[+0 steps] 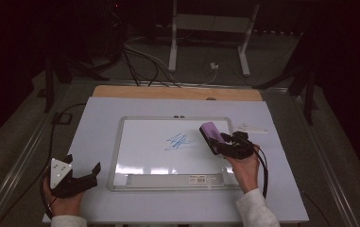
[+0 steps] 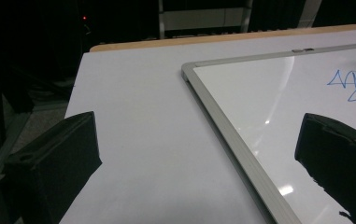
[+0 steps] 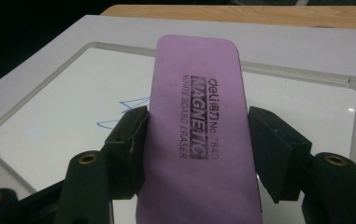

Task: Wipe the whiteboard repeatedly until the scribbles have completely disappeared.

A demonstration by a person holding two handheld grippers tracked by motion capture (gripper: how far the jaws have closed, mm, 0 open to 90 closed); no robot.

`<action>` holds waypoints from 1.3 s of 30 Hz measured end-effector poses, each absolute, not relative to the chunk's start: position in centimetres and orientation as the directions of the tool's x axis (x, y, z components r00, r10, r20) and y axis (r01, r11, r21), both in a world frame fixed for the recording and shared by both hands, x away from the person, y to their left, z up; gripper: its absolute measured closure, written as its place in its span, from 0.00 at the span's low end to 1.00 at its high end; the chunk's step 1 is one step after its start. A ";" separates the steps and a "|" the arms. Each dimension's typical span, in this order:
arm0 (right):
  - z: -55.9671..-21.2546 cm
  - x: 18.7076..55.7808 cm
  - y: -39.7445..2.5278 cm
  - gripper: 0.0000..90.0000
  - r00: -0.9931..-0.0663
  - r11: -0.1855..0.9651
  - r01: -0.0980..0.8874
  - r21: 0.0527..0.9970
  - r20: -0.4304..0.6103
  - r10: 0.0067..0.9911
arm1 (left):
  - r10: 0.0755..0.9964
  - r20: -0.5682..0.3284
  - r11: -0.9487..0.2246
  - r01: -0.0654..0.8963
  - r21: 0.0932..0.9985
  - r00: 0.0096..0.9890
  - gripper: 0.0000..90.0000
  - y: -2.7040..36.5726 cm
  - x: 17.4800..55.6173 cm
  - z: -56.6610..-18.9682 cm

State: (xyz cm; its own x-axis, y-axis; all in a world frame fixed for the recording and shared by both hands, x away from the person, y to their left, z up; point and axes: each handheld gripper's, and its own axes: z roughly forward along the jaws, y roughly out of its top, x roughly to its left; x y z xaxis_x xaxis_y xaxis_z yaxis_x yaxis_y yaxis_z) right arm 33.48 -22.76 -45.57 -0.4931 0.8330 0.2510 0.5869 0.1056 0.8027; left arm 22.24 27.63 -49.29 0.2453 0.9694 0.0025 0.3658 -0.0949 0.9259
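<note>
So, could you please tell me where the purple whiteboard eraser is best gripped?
Across its two long edges near mid-length, from above and behind, as the right tongs hold the eraser now: its long, narrow, flat-sided block fits between the jaws, leaving the front half free.

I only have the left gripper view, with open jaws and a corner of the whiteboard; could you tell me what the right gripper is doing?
Observer: The right gripper holds a purple eraser between its jaws.
Operator: Thank you. Where is it relative to the blue scribble?
Observer: In the high view the eraser sits above the whiteboard, to the right of the scribble, not over it.
Operator: Is anything else on the table?
Observer: A small white item lies just off the whiteboard's upper right corner; I cannot tell what it is.
</note>
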 end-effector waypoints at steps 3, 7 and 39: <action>-45.9 33.9 -22.4 0.45 -0.491 0.114 0.590 0.799 0.244 0.836 | 0.969 0.003 -0.096 0.365 0.926 0.246 0.01 27.6 22.2 -49.3; -46.4 34.3 -21.9 0.45 -0.491 0.131 0.596 0.792 0.231 0.840 | 0.969 0.003 -0.096 0.365 0.926 0.247 0.01 27.6 22.3 -49.3; -50.3 37.8 -18.6 0.31 -0.467 0.232 0.668 0.707 0.155 0.871 | 0.967 0.008 -0.104 0.368 0.924 0.253 0.01 27.6 22.3 -49.3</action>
State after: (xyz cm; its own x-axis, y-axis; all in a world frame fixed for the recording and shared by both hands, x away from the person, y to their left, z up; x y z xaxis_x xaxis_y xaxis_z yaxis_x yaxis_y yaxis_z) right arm 37.81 -18.59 -50.29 -0.4667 0.8707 0.1548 0.6680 0.2324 0.7069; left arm 22.29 27.58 -49.33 0.2527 0.9675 0.0084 0.3683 -0.1043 0.9238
